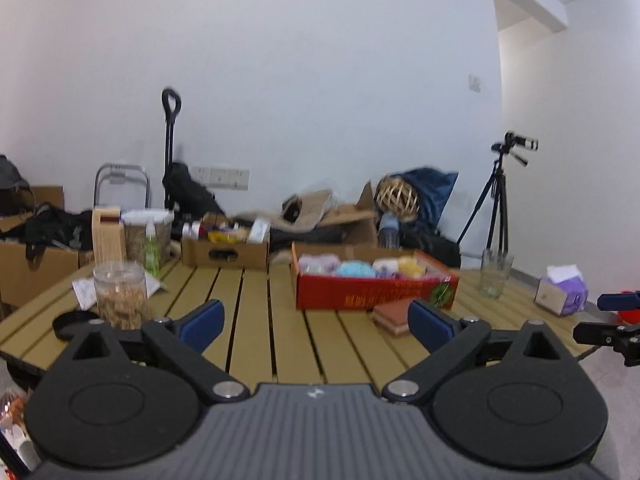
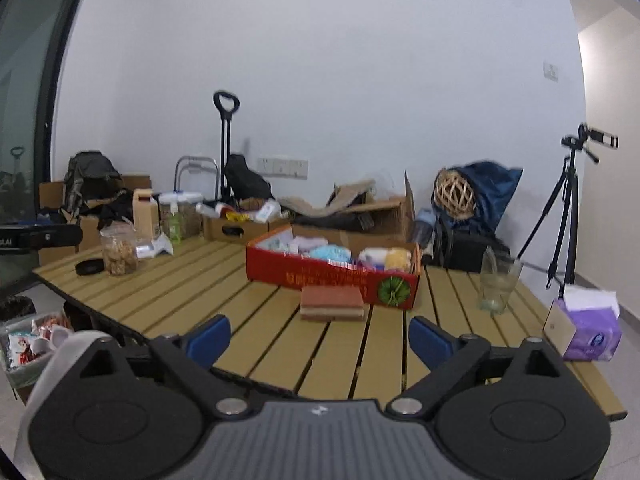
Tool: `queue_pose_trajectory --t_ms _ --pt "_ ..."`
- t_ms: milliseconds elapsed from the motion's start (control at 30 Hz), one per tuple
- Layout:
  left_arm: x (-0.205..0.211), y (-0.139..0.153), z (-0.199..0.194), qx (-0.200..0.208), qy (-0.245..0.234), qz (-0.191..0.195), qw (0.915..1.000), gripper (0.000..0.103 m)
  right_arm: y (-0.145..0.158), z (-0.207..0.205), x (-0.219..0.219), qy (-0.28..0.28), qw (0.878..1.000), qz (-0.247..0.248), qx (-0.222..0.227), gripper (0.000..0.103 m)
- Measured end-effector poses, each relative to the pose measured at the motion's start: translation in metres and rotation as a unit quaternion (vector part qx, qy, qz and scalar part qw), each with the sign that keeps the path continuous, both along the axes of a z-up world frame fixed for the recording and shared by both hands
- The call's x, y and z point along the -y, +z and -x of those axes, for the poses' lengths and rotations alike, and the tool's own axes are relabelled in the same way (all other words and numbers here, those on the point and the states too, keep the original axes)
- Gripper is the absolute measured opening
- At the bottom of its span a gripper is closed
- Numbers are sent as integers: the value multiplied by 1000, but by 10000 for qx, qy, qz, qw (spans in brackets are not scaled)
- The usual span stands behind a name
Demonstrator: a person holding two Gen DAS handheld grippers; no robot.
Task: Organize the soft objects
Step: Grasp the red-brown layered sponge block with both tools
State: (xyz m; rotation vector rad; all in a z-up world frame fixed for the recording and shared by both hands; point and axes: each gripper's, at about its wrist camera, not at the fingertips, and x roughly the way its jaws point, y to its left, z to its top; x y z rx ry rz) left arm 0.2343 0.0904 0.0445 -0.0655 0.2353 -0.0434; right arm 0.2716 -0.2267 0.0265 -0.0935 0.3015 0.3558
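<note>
Both jaws wide, empty; left gripper (image 1: pixel 314 322), right gripper (image 2: pixel 320 340) short of red box (image 2: pixel 332 276); brown sponge (image 2: pixel 332 302) touching box front; approach low, pinch sponge gently mid-body.

A slatted wooden table (image 2: pixel 208 292) carries a red box (image 2: pixel 332 276) of soft balls; a brown sponge block (image 2: pixel 332 304) lies just before it. A glass (image 2: pixel 498 284), tissue pack (image 2: pixel 588 328) and lidless jar (image 2: pixel 118 250) stand apart.
</note>
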Motion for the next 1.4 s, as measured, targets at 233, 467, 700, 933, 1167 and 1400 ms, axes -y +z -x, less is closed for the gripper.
queue_pose_trajectory --t_ms 233,467,700,933,1167,1400 --pt "4 -38 -74 -918 29 129 9957 101 -38 -64 9 -241 9963 -300 -771 94" --pt "37 -50 -165 -1229 -453 233 9911 100 -50 -152 9 -219 9924 -405 -1140 90" --pt "72 -60 -284 -1753 -1153 393 9769 75 -52 -275 -7 13 9876 -499 -1489 71" --pt "73 -104 -346 -2305 -1624 1419 9489 42 -87 -352 -23 240 9764 -961 -1921 33" --pt "68 -111 -350 -2218 -1708 1664 9455 42 -100 -365 -8 480 9628 -1628 -2105 37" --pt "67 -113 -351 -2155 -1726 1767 9447 42 -109 -368 -2 521 9545 -1954 -2191 36"
